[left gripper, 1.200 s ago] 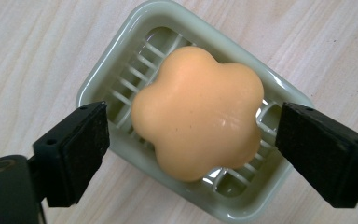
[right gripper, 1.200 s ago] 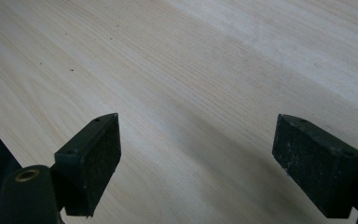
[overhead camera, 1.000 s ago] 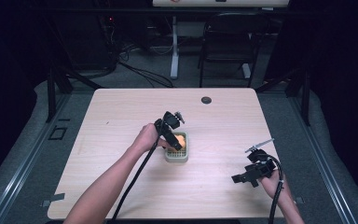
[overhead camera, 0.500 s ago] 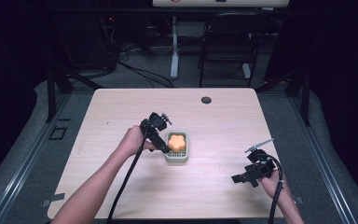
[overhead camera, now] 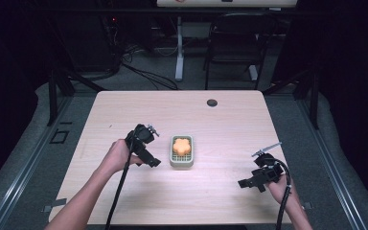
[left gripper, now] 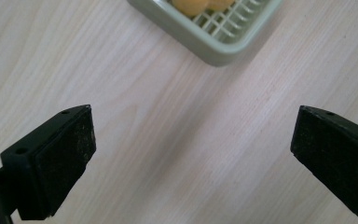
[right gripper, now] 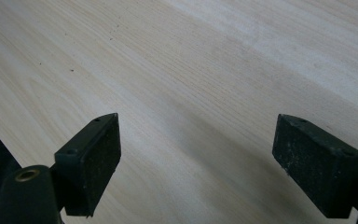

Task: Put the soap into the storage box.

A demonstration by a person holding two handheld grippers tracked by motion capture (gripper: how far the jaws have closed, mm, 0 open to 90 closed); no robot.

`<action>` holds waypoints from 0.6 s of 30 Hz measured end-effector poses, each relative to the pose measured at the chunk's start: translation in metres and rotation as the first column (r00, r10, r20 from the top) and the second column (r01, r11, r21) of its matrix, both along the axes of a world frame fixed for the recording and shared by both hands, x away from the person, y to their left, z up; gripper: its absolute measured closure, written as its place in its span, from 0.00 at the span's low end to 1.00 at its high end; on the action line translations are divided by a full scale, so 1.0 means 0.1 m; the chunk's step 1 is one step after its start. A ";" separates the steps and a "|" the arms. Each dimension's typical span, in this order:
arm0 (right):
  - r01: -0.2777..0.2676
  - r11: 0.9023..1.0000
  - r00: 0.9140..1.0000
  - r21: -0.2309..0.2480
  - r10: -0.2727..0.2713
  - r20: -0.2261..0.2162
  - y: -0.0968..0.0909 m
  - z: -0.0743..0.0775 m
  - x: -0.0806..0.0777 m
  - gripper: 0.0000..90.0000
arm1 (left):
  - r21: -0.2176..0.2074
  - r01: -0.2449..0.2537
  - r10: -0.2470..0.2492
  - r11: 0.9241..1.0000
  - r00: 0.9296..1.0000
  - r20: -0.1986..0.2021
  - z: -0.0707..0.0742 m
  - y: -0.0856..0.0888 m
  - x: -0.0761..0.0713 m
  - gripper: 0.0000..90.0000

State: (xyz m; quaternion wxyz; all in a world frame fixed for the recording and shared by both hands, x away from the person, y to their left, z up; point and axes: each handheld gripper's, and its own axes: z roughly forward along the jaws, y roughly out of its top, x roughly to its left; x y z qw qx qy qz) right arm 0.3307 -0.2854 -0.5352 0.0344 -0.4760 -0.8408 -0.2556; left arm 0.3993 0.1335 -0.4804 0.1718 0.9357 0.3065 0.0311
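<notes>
Pale wood-grain table [overhead camera: 124, 110], rectangular, lit from above; dark room all round. Grey floor strips [overhead camera: 36, 143] along both long sides, tangled cables [overhead camera: 143, 72] and a dark chair [overhead camera: 235, 43] beyond the far edge. Small dark round disc [overhead camera: 212, 102] near the far edge, right of centre.

Left half: left tool [overhead camera: 143, 146] held low over the table, just beside the tray, jaws spread wide with nothing between them. Bare wood under them in the left gripper view [left gripper: 191, 140].

Centre: green slatted tray [overhead camera: 174, 160] flat on the table, orange flower-shaped piece [overhead camera: 181, 145] lying in it. Tray corner [left gripper: 219, 46] at the top of the left gripper view, apart from both jaws.

Right half: broad bare wood between tray and right tool [overhead camera: 261, 179]. Right tool near the right front corner, jaws wide apart, holding nothing; plain grain below [right gripper: 196, 140].
</notes>
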 end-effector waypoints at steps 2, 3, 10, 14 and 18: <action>-0.007 1.000 1.000 -0.007 0.007 -0.004 0.00 0.00 0.00 0.17 | -0.005 -0.008 0.008 1.000 1.000 -0.003 -0.01 0.07 -0.05 0.00; -0.003 1.000 1.000 -0.002 0.003 -0.002 0.00 0.00 0.00 0.17 | 0.000 -0.015 0.015 1.000 1.000 -0.003 -0.01 0.11 -0.08 0.00; -0.008 1.000 1.000 -0.009 0.008 -0.005 0.00 0.00 0.00 0.17 | -0.001 -0.051 0.051 0.999 0.999 -0.015 -0.08 0.35 -0.26 0.00; 0.001 1.000 1.000 0.002 -0.001 -0.004 0.01 0.00 0.00 0.17 | 0.007 -0.078 0.078 0.997 0.997 -0.023 -0.14 0.52 -0.37 0.00; 0.001 1.000 1.000 0.001 -0.001 -0.004 0.01 0.00 0.00 0.17 | 0.005 -0.106 0.106 0.994 0.994 -0.039 -0.20 0.65 -0.46 0.00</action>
